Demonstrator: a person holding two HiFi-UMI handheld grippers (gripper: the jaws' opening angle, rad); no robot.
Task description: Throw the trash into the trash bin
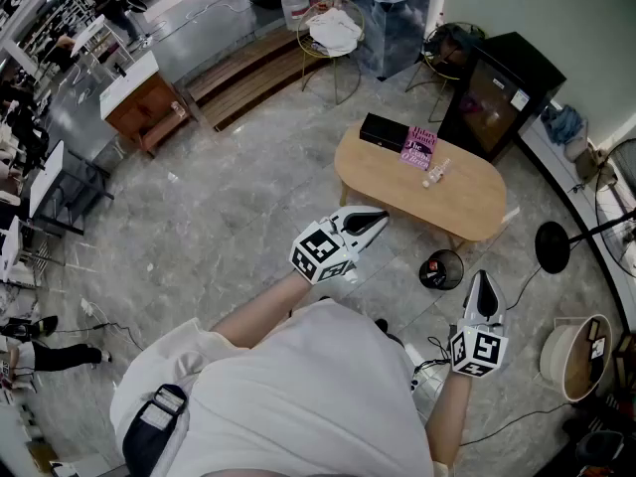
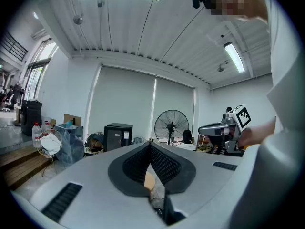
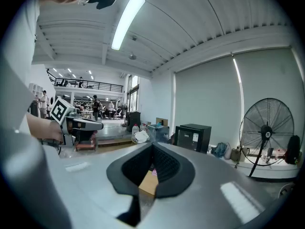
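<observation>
I stand a step back from an oval wooden table (image 1: 467, 202). On it lie a small pale crumpled piece of trash (image 1: 435, 173), a pink packet (image 1: 418, 148) and a black box (image 1: 383, 131). A black mesh trash bin (image 1: 440, 269) stands on the floor at the table's near edge. My left gripper (image 1: 383, 215) is shut and empty, held in the air short of the table. My right gripper (image 1: 484, 276) is also shut and empty, just right of the bin. In each gripper view the jaws meet at the tip, left gripper (image 2: 150, 143) and right gripper (image 3: 152, 144), with a strip of tabletop (image 3: 148, 184) showing below.
A black cabinet (image 1: 497, 92) stands behind the table. A floor fan (image 2: 170, 126) has its round base (image 1: 553, 246) to the right. A wire chair with white cloth (image 1: 333, 33), a clear storage box (image 1: 390, 13) and wooden steps (image 1: 248, 73) are beyond. Cables run across the floor by my feet.
</observation>
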